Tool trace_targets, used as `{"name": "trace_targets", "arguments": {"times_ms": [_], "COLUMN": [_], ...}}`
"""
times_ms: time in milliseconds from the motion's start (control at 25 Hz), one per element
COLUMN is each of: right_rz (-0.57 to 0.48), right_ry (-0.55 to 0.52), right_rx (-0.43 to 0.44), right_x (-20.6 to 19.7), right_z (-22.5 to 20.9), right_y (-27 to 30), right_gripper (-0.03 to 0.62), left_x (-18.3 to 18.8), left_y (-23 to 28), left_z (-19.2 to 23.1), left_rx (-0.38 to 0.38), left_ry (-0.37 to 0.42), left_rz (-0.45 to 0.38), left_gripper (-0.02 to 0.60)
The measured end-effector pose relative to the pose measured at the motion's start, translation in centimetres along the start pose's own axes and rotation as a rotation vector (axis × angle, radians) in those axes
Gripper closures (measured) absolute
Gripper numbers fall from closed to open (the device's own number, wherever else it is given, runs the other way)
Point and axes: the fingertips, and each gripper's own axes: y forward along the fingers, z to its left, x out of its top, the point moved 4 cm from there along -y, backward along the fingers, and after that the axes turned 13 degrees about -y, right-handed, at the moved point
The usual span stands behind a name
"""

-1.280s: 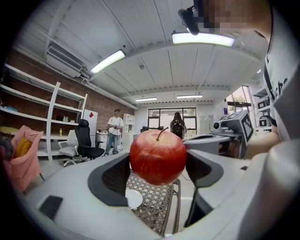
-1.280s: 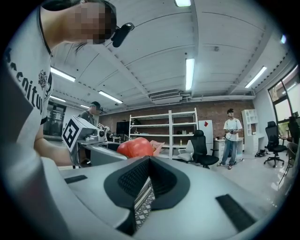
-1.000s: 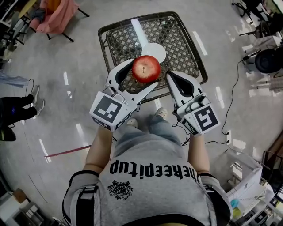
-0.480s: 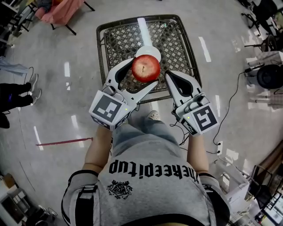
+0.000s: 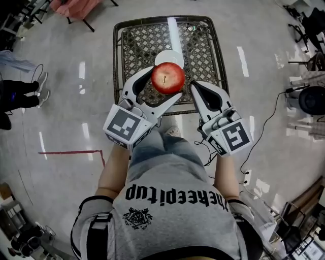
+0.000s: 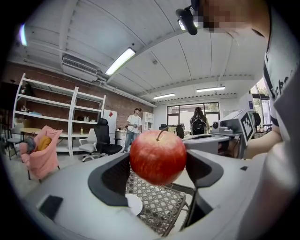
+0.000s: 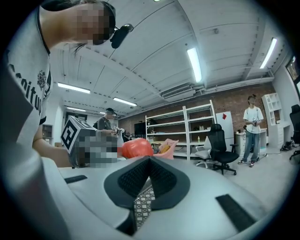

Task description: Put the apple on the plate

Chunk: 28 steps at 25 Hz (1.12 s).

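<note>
Nearest the head camera is the person's grey printed shirt [image 5: 175, 203], with both bare forearms extended toward 12 o'clock. Each forearm ends in a marker cube: the left cube [image 5: 126, 127] at 10 o'clock from the shirt print, the right cube [image 5: 234, 138] at 2 o'clock.

Left gripper [image 5: 163, 85]: the jaws are spread to a medium width and clamped on the apple [image 5: 168, 78]. One pad contacts each flank of the fruit. The apple is red, with the stem end facing up. It is held in the air above the near part of the table [image 5: 139, 43], clear of the table surface.

Right gripper [image 5: 197, 88]: positioned just beside the left gripper, at 3 o'clock from the apple. The jaws are closed against each other, with nothing between them. In the right gripper view only a thin strip of table lattice shows below the meeting pads.

The table is a dark metal frame with a diamond-lattice top. It stands on the glossy grey floor [image 5: 66, 101] at 12 o'clock from the person.

The plate [image 5: 170, 56] is small, white and round. It rests on the lattice, with its near edge overlapped by the apple in the head view. The left gripper view shows it lying lower than the apple and apart from it.

Farther out, a bystander's dark-trousered legs [image 5: 20, 97] stand at 9 o'clock, a red floor line [image 5: 71, 152] lies at 8 o'clock, and pink cloth [image 5: 76, 6] hangs at 11 o'clock.
</note>
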Motion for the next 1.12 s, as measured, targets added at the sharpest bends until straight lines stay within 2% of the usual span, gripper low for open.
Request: {"name": "trace_targets", "arguments": {"times_ms": [280, 760, 1120], "right_rz": [-0.005, 0.009, 0.022], "right_ry": [0.021, 0.034, 0.04], "right_rx": [0.014, -0.002, 0.006], "right_x": [-0.5, -1.7, -2.2], "right_z": [0.2, -1.7, -3.4], "right_y": [0.4, 1.0, 3.5], "right_gripper": [0.592, 0.592, 0.592], "left_x": [-0.5, -1.0, -0.7], "left_y": [-0.3, 2.0, 3.4], "left_z": [-0.1, 1.3, 3.6], "left_rx": [0.025, 0.02, 0.034], "left_ry": [-0.02, -0.001, -0.007], "left_rz": [0.032, 0.03, 0.039], "left_gripper": [0.179, 0.179, 0.179]}}
